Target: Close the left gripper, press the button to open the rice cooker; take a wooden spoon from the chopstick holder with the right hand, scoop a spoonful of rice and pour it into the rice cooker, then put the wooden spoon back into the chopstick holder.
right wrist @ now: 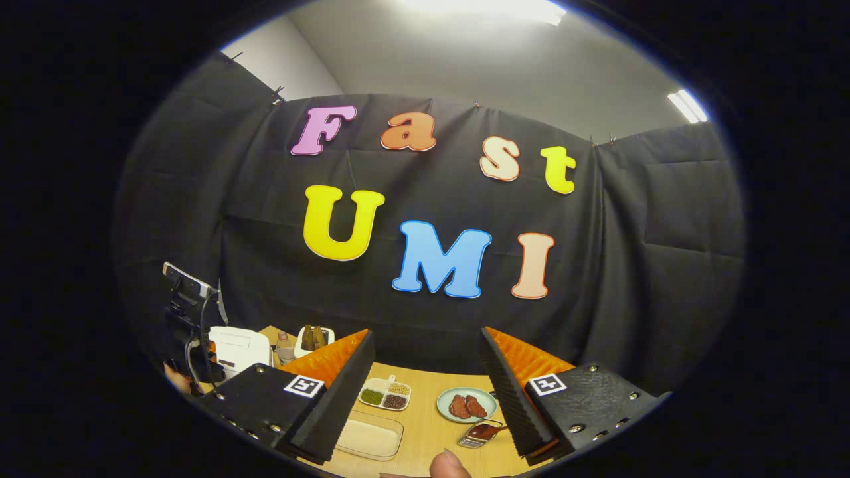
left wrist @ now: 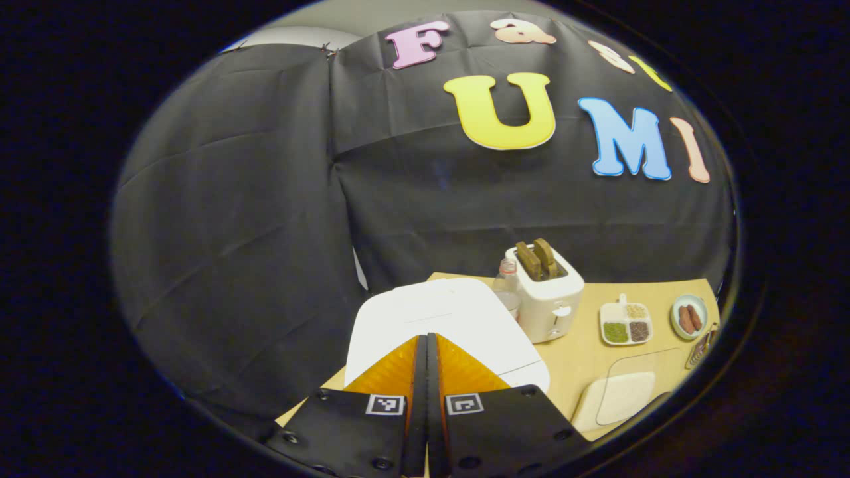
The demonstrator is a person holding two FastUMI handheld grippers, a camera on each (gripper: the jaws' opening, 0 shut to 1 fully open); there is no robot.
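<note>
The left gripper has its jaws pressed together, empty, so it can serve as a blunt poker; the rice cooker, lid down, lies just beyond at twelve o'clock. The right gripper hangs with jaws spread, empty; the rice dish sits at its seven o'clock, the wooden spoon at five.

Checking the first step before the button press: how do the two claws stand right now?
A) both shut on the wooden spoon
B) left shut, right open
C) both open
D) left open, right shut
B: in the left gripper view the left claw has its fingers pressed together with nothing between them, aimed at the closed rice cooker, while in the right gripper view the right claw stands wide apart and empty.
</note>
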